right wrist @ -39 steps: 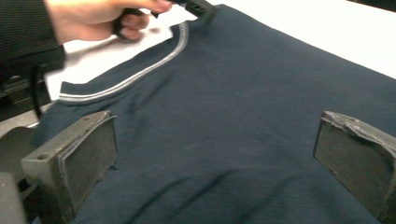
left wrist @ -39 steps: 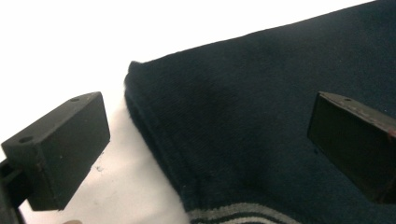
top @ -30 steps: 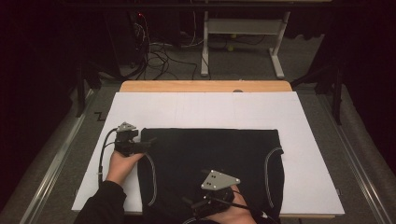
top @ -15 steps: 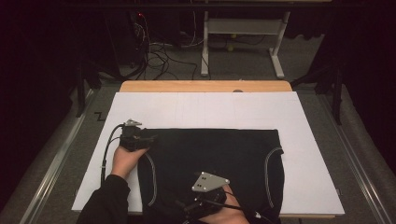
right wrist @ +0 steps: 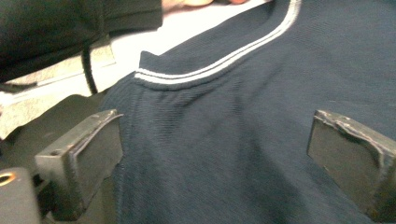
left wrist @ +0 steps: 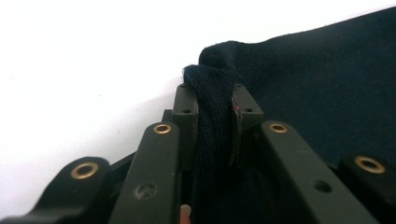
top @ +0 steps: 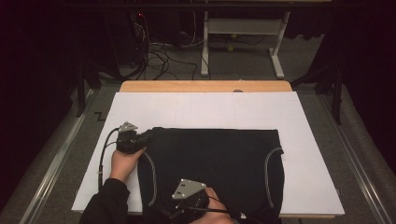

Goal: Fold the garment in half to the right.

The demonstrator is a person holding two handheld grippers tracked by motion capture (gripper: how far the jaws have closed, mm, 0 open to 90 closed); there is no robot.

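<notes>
A dark navy knit garment point(top: 215, 163) with white striped trim lies flat on the white sheet point(top: 205, 109). My left gripper point(top: 140, 138) sits at the garment's far left corner. In the left gripper view my left gripper point(left wrist: 212, 95) is shut on a bunched fold of the navy fabric point(left wrist: 210, 135). My right gripper point(top: 184, 205) hovers over the garment's near edge, with its grey plate facing up. In the right gripper view my right gripper point(right wrist: 215, 154) is open, its pads point(right wrist: 86, 156) wide apart over the fabric point(right wrist: 224, 140) below the white trim point(right wrist: 219, 65).
The white sheet covers a wooden table point(top: 205, 86); bare sheet lies beyond and to the right of the garment. Metal rails point(top: 56, 163) run along both table sides. Cables and a desk frame point(top: 243, 42) stand on the floor beyond.
My right gripper has moved left and nearer the table's front edge. My left gripper has shifted slightly right onto the garment's corner.
</notes>
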